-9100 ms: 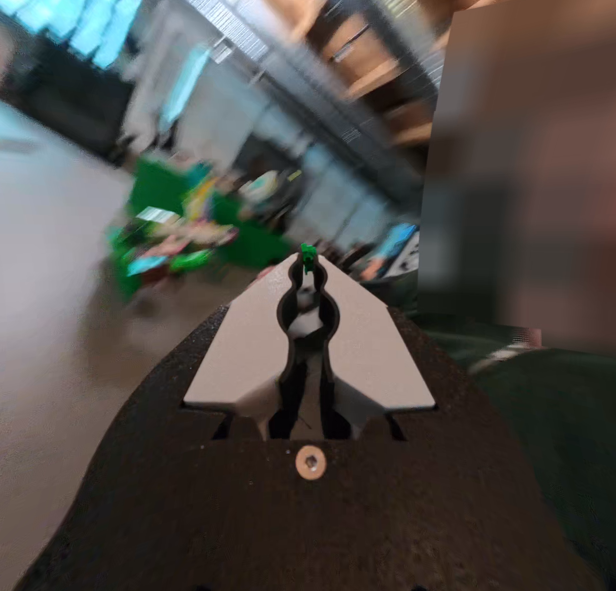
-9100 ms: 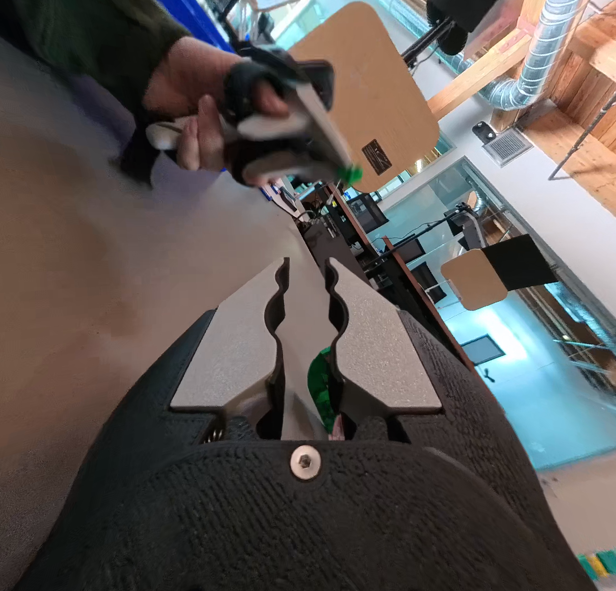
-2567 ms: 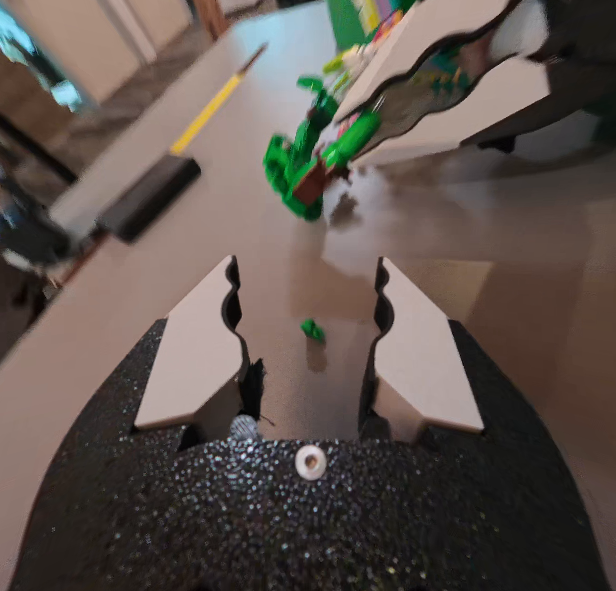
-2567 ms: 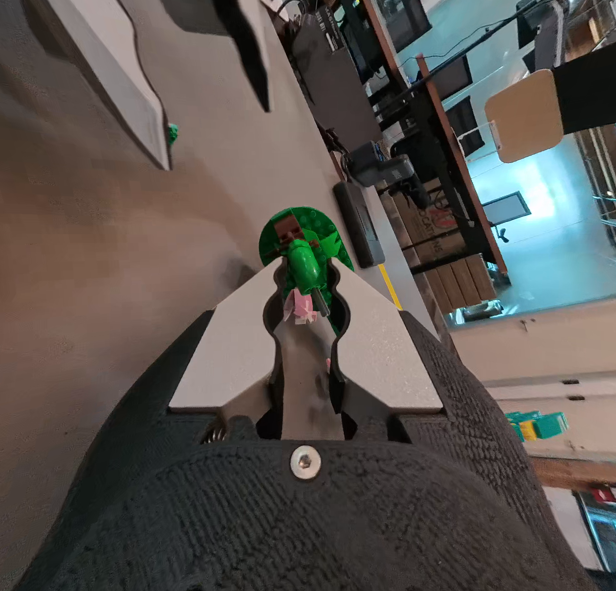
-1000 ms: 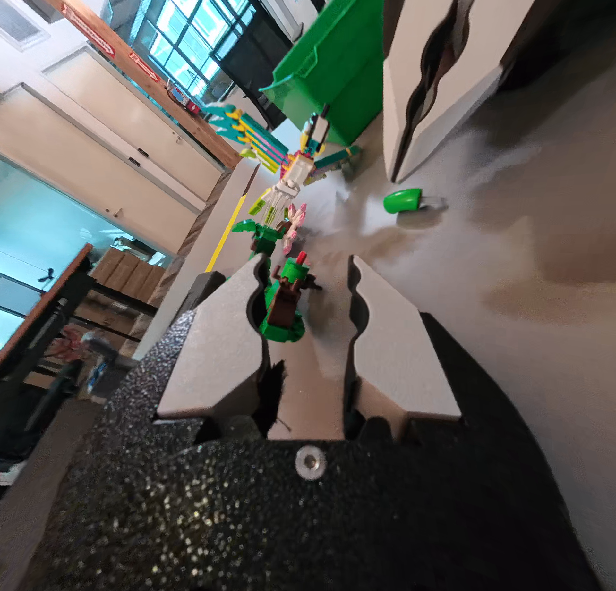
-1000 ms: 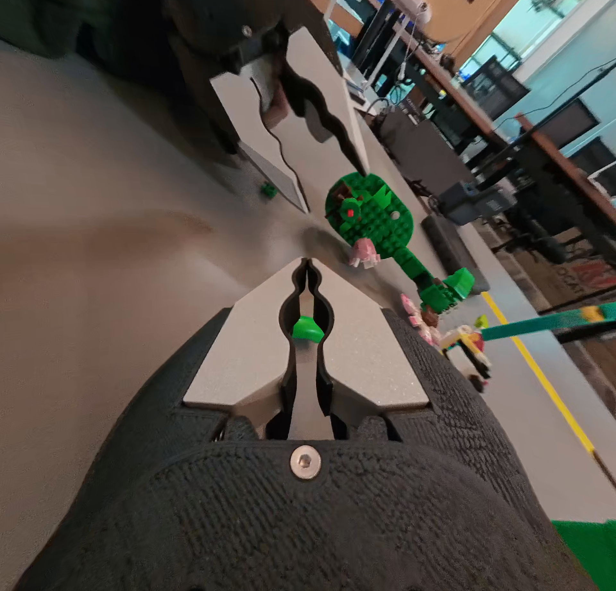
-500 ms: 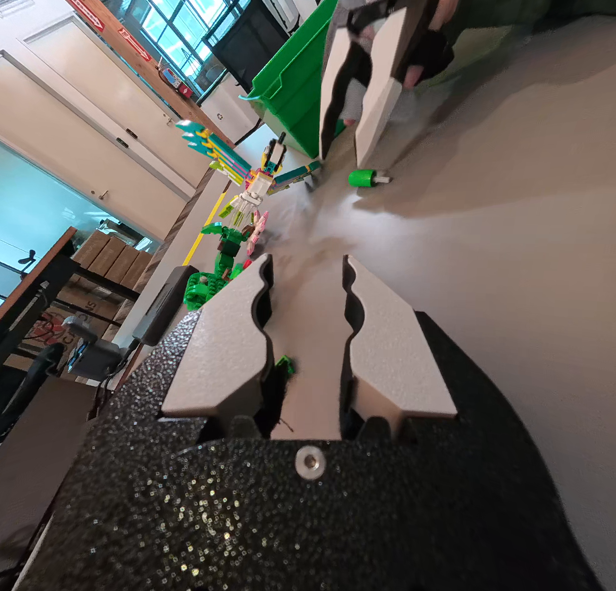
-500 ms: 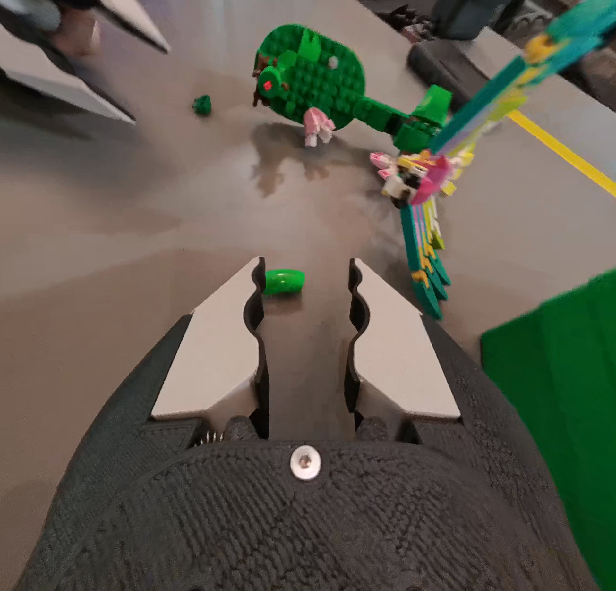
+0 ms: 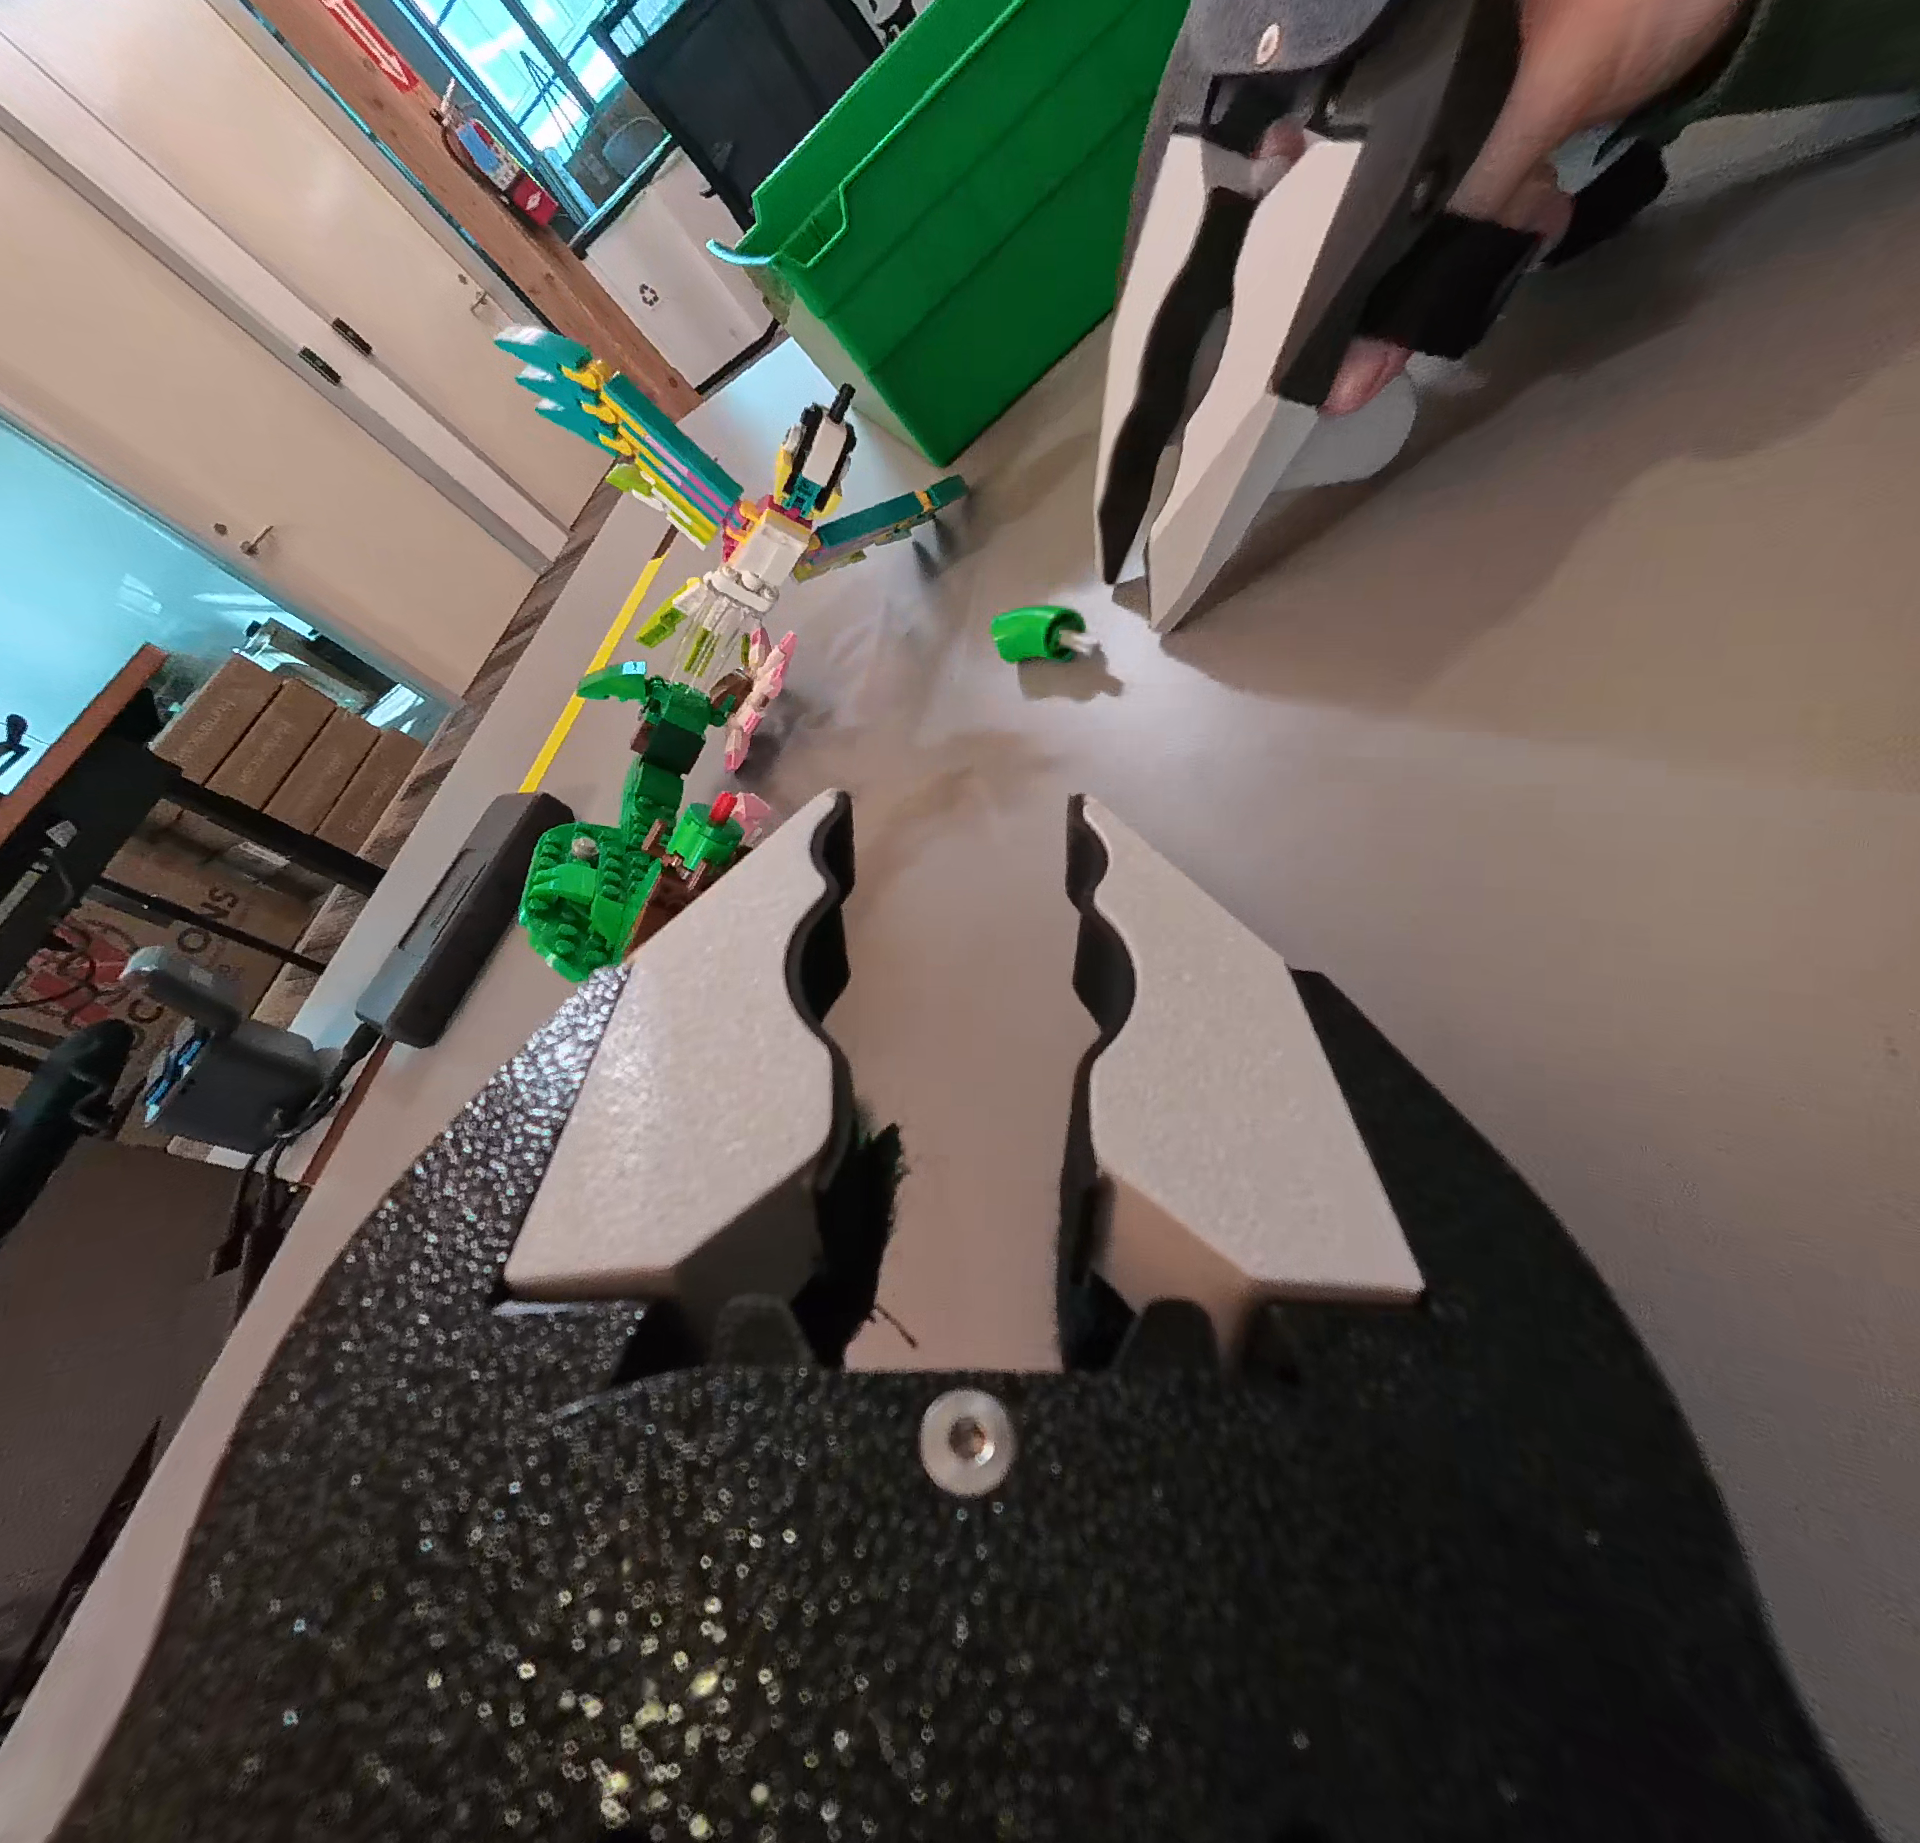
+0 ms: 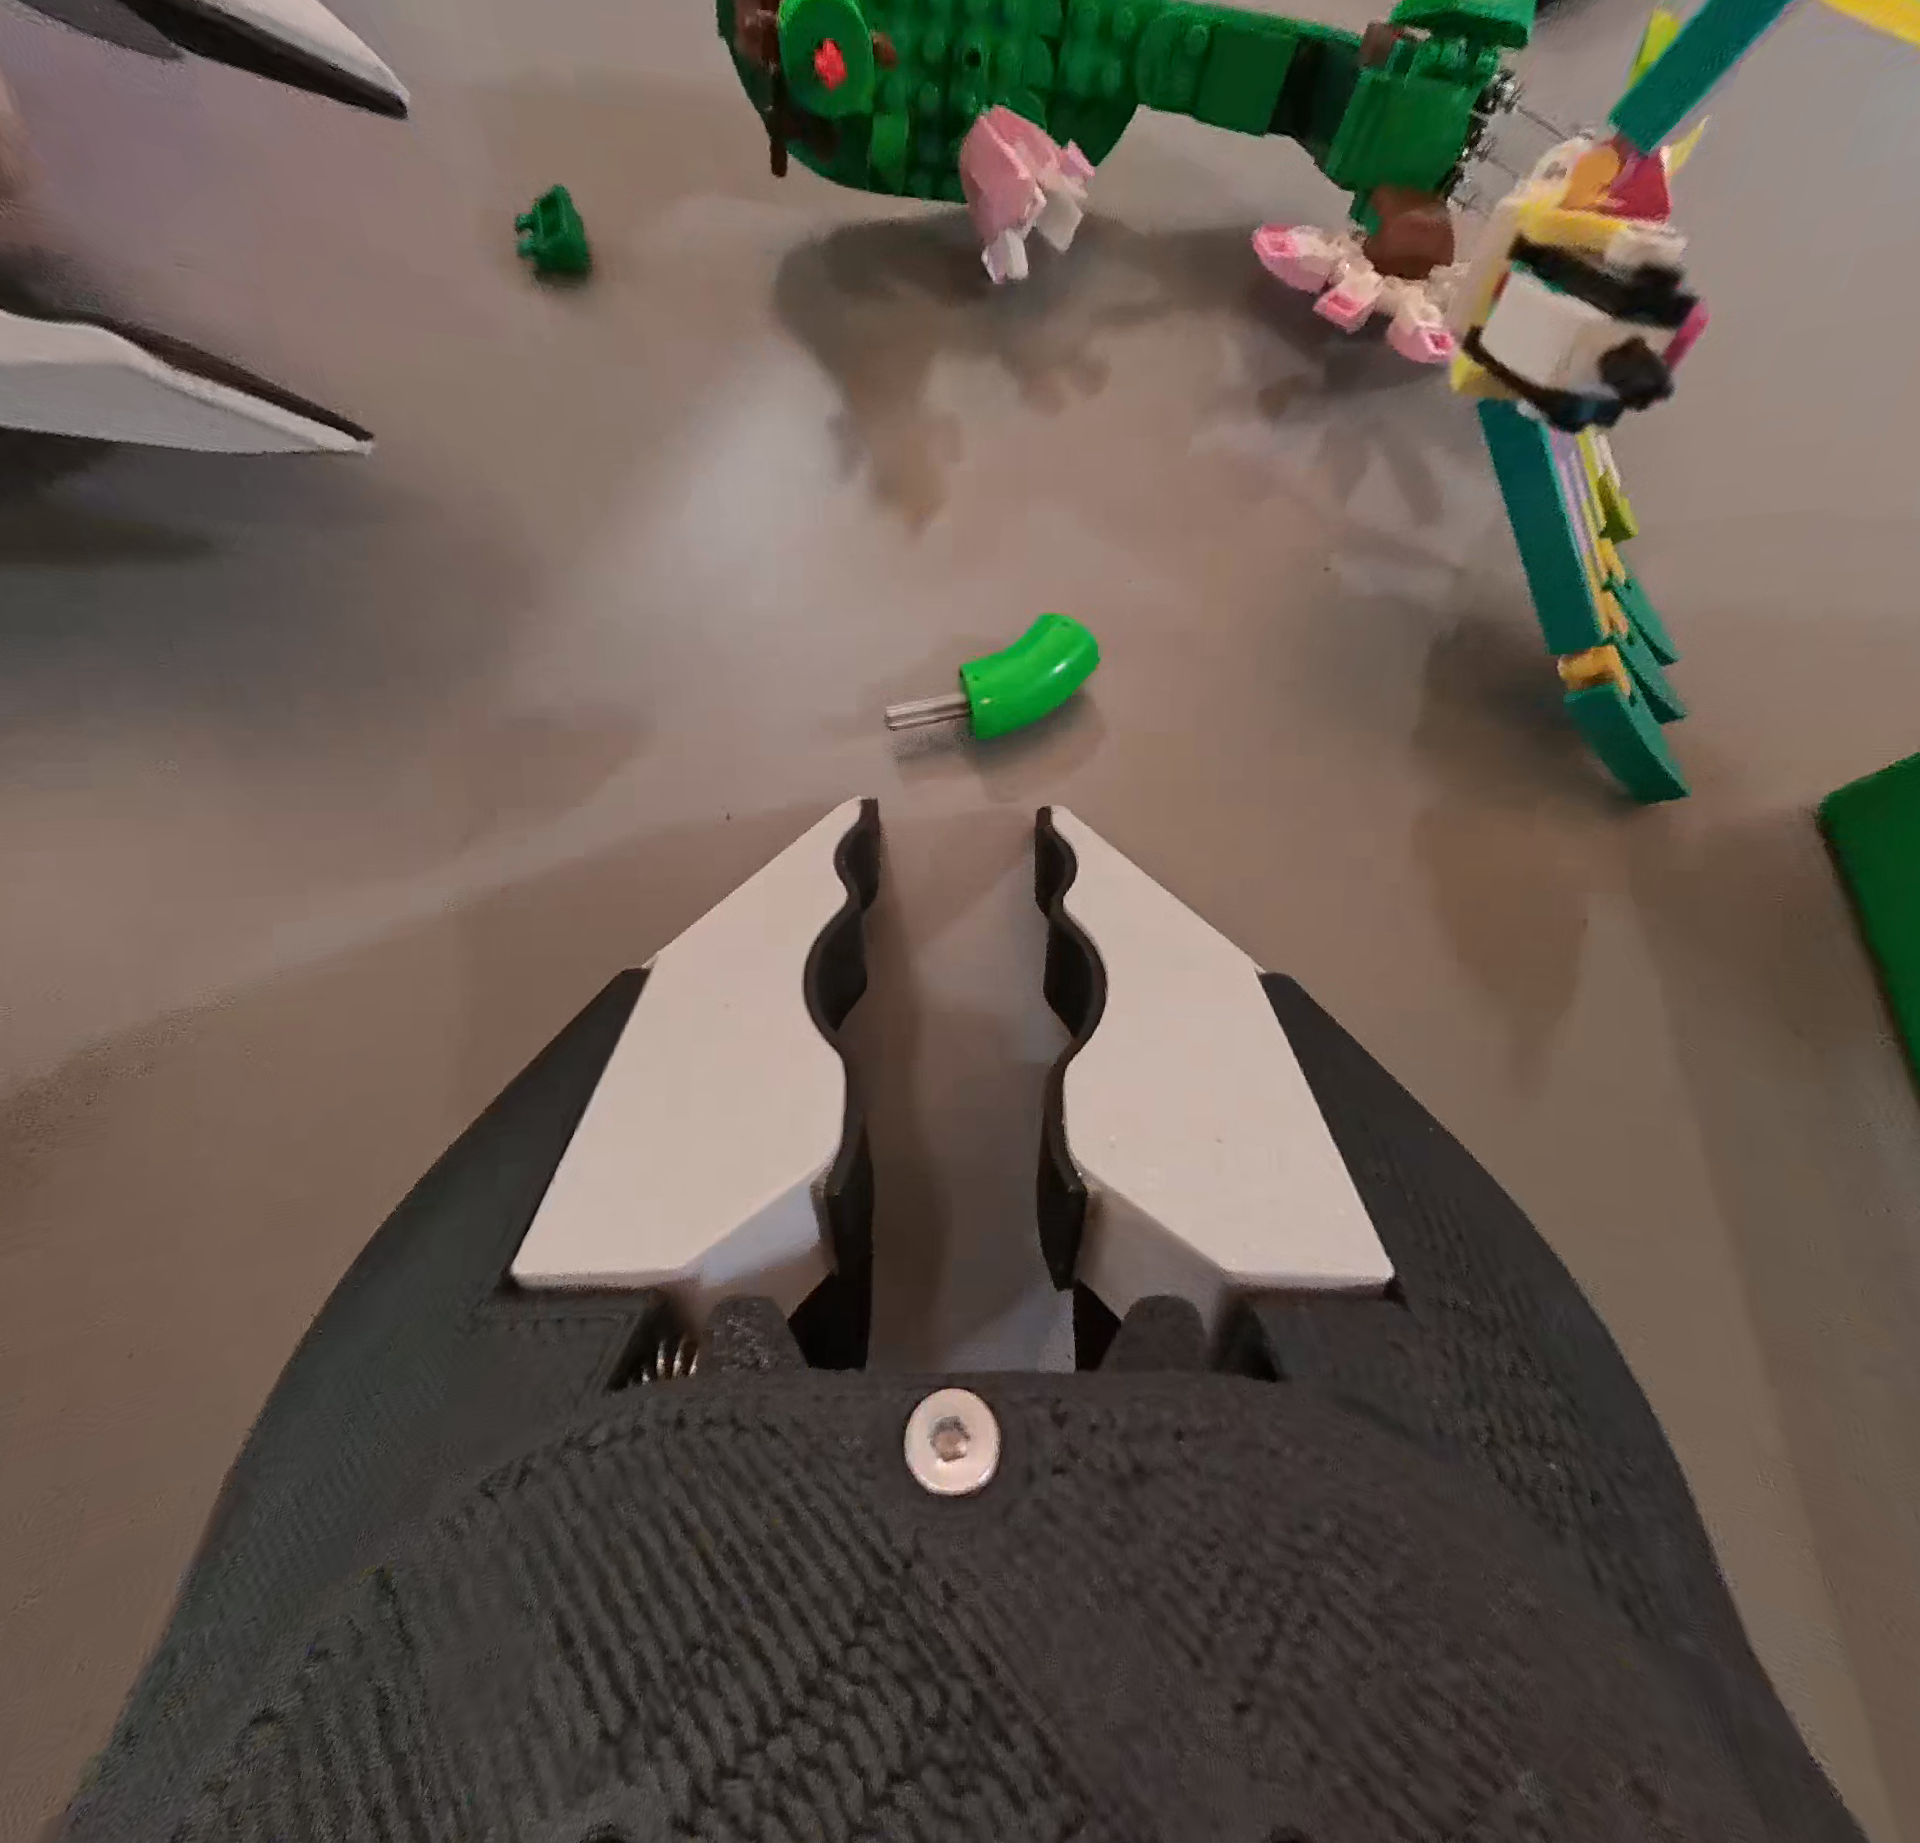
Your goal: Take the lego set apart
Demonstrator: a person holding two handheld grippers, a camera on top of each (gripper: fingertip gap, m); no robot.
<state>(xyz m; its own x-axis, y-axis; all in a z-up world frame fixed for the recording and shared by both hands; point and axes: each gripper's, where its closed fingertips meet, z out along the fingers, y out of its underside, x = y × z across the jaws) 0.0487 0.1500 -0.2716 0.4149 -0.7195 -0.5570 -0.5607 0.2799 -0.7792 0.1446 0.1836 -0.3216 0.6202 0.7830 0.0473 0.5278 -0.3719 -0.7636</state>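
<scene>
We hold the left gripper (image 9: 961,817) and right gripper (image 10: 956,811) with fingers parted and empty; the lego set (image 10: 935,48) lies beyond a loose curved green piece (image 10: 1023,676) on the table (image 10: 416,650).

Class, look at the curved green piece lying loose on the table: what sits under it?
Only bare grey table shows under the curved green piece; a thin pin sticks out of one end. Its underside is hidden.
</scene>
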